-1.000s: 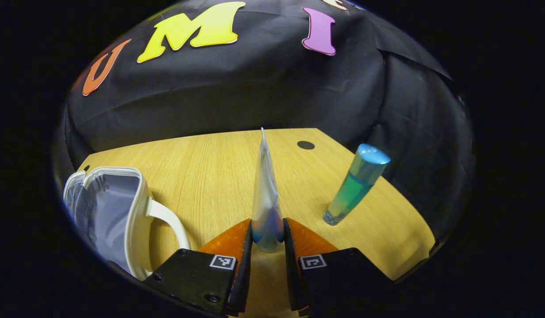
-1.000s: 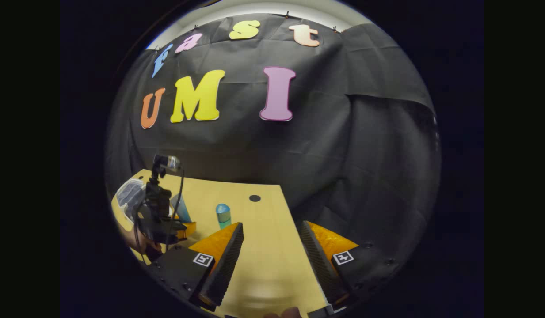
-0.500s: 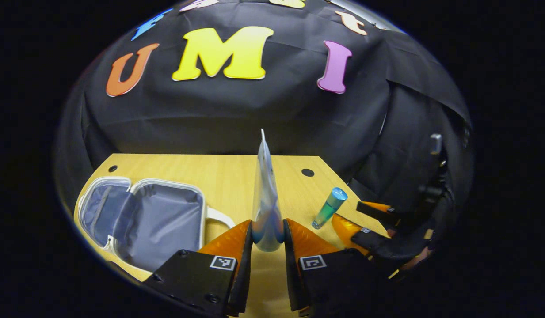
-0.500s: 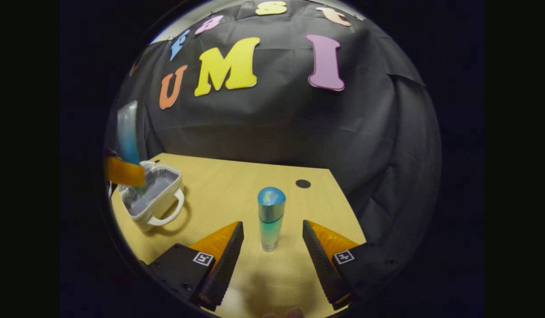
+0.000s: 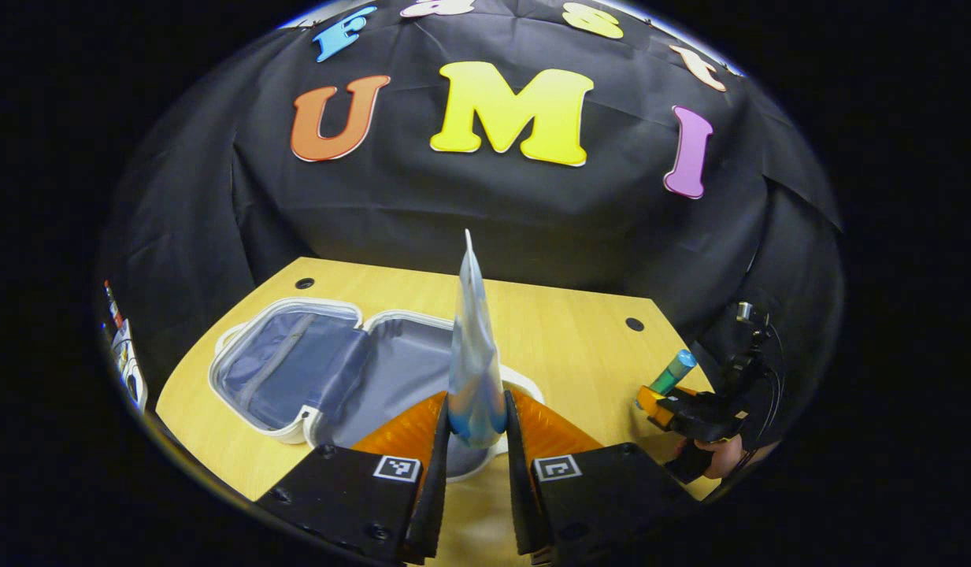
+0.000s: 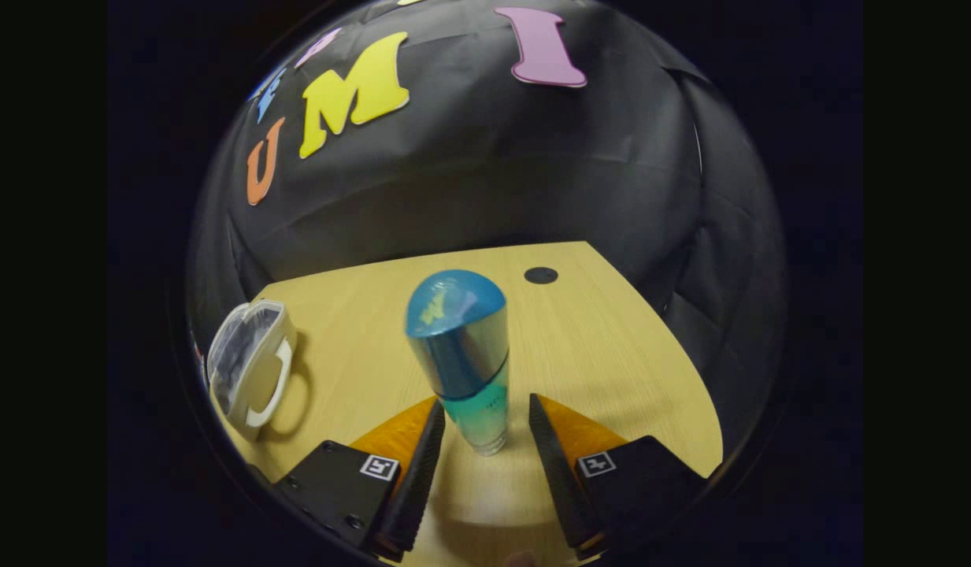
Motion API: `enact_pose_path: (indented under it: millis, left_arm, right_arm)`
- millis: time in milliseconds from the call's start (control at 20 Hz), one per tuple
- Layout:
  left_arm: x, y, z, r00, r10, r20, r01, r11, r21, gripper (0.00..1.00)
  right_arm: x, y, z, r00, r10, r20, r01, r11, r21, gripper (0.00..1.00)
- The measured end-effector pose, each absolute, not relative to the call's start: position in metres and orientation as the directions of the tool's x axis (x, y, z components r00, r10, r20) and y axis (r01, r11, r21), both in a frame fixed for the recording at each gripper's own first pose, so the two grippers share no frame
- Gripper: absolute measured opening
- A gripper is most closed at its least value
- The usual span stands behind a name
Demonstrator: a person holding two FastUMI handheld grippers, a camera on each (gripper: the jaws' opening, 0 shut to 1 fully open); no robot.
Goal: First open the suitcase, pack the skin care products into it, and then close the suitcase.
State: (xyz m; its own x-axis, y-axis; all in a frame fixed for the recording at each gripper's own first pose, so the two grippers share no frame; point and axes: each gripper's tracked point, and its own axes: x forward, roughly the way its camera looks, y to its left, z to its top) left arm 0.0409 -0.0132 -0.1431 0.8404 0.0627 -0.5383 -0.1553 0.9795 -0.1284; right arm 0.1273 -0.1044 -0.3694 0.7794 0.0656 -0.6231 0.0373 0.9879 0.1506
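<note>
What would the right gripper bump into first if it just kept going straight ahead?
Most likely the upright blue-capped, green-tinted bottle, standing on the wooden table between the open fingers of the right gripper. Neither finger seems to touch it yet, though depth is hard to judge.

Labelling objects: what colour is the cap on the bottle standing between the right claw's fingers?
Blue cap, on a bottle fading from blue to green. Clearest in the right gripper view.

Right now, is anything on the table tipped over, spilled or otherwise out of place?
Nothing stands out. The suitcase lies open flat on the table, the bottle stands upright between the right gripper's jaws, and the left gripper holds the tube upright over the suitcase. No spill shows.
</note>
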Motion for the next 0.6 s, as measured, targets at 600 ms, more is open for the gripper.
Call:
enact_pose_path:
  millis: [600]
  left_arm:
    - [0.047, 0.058, -0.158, 0.799, 0.039, -0.6, -0.123, 0.987, -0.099, 0.39]
  right_arm:
    - [0.11, -0.104, -0.314, 0.789, 0.066, -0.61, 0.016, 0.992, 0.129, 0.33]
